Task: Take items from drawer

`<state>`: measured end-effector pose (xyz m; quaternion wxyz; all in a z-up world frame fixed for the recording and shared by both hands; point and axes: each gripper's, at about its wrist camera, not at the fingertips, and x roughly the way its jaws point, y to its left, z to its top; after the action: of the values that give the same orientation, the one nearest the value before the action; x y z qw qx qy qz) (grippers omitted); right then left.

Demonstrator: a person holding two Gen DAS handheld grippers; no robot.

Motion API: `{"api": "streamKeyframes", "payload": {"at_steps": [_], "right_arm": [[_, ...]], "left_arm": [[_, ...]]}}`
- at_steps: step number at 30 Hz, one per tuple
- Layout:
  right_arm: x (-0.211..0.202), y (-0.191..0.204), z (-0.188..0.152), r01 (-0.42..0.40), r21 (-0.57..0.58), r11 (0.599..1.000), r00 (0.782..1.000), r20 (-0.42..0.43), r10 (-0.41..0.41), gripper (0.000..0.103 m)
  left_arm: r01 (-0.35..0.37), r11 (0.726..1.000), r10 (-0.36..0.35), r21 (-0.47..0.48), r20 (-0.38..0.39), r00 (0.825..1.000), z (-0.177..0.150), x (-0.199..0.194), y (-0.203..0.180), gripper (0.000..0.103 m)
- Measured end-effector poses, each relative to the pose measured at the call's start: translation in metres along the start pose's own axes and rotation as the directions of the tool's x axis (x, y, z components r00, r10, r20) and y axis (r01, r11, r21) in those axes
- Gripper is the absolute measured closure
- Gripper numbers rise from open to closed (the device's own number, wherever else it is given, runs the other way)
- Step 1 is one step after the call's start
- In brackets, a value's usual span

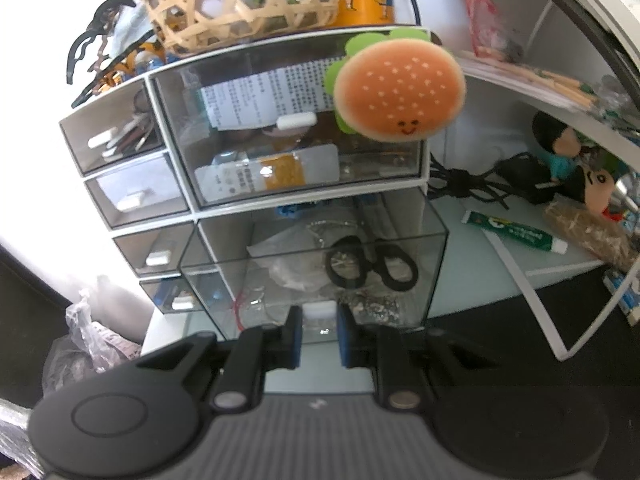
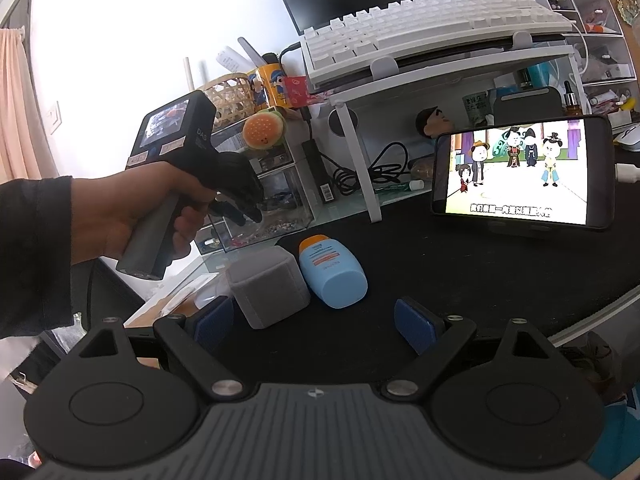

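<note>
A clear plastic drawer (image 1: pixel 436 276) of a small white organizer (image 1: pixel 424 112) is pulled out toward me. Inside lie black-handled scissors (image 1: pixel 372 264), crumpled plastic and small metal bits. My left gripper (image 1: pixel 319 320) is shut on the drawer's white handle (image 1: pixel 318 312). In the right wrist view the left gripper (image 2: pixel 240 216) shows at the open drawer (image 2: pixel 288 216). My right gripper (image 2: pixel 316 324) is open and empty above the black desk, just behind a grey box (image 2: pixel 272 280) and a blue bottle with orange cap (image 2: pixel 332 272).
A burger plush (image 1: pixel 400 88) hangs at the organizer's top right. A woven basket (image 1: pixel 240 0) sits on top. A toothpaste tube (image 1: pixel 516 232) and cables (image 1: pixel 472 184) lie under the white stand (image 2: pixel 360 160). A phone (image 2: pixel 520 172) plays a cartoon at right.
</note>
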<state>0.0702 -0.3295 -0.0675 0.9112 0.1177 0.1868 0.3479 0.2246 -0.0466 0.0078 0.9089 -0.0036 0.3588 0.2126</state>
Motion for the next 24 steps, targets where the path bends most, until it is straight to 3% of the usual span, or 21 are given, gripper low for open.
{"api": "streamKeyframes", "payload": {"at_steps": [24], "right_arm": [[0.0, 0.0, 0.0, -0.018, -0.01, 1.0, 1.0, 0.003, 0.018, 0.012]], "left_arm": [[0.016, 1.0, -0.016, 0.006, -0.001, 1.0, -0.019, -0.026, 0.006, 0.084]]}}
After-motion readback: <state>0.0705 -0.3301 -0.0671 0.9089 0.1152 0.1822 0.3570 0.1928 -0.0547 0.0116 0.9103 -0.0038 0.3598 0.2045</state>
